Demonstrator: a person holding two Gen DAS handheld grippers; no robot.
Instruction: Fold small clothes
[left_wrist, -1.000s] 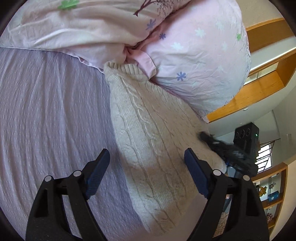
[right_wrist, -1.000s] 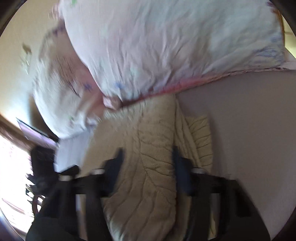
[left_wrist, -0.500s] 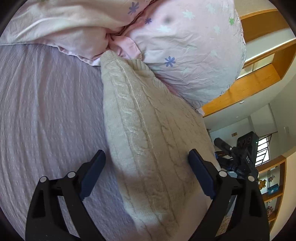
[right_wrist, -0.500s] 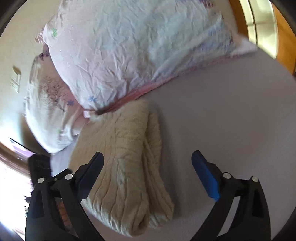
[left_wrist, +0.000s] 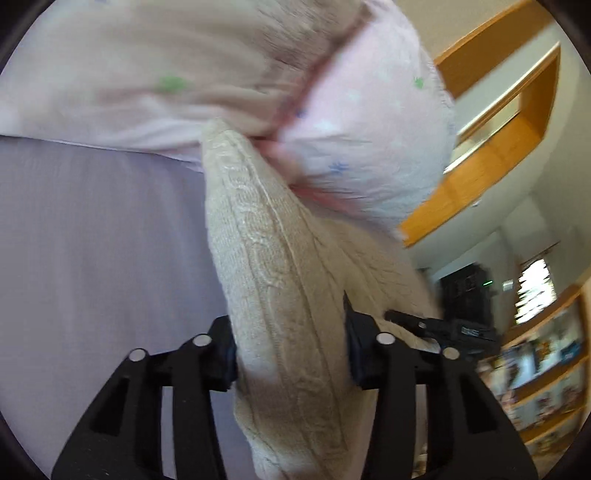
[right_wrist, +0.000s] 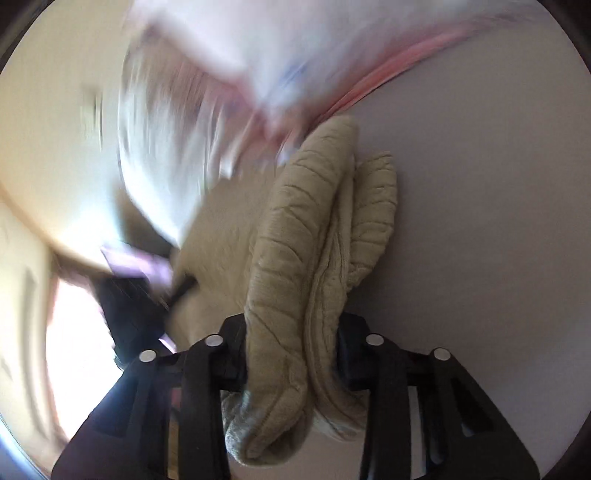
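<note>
- Where the left wrist view looks forward along its fingers, the left gripper (left_wrist: 290, 347) is pinching a cream cable-knit folded sweater (left_wrist: 273, 266), one black finger pressed against each side of the bundle.
- The sweater runs straight ahead from between those fingers, over the pale lilac bedsheet (left_wrist: 103, 251) that fills the area to the fingers' left.
- Its far end touches the pink flower-print pillows (left_wrist: 354, 122) lying ahead and to the right (the view is blurred, so the prints are only partly readable).
- Further right of the fingers, past the sweater, the right gripper shows as a dark shape, with a wooden shelf (left_wrist: 546, 373) of small items behind it.
- In the right wrist view, the right gripper (right_wrist: 291, 354) is likewise clamped on the sweater (right_wrist: 291, 236), whose folded layers bulge up between the two fingers and curl out below them.
- The bedsheet (right_wrist: 480, 221) lies to the fingers' right, under the sweater's edge.
- The pillows (right_wrist: 229, 66) sit ahead and to the left, heavily smeared by motion.
</note>
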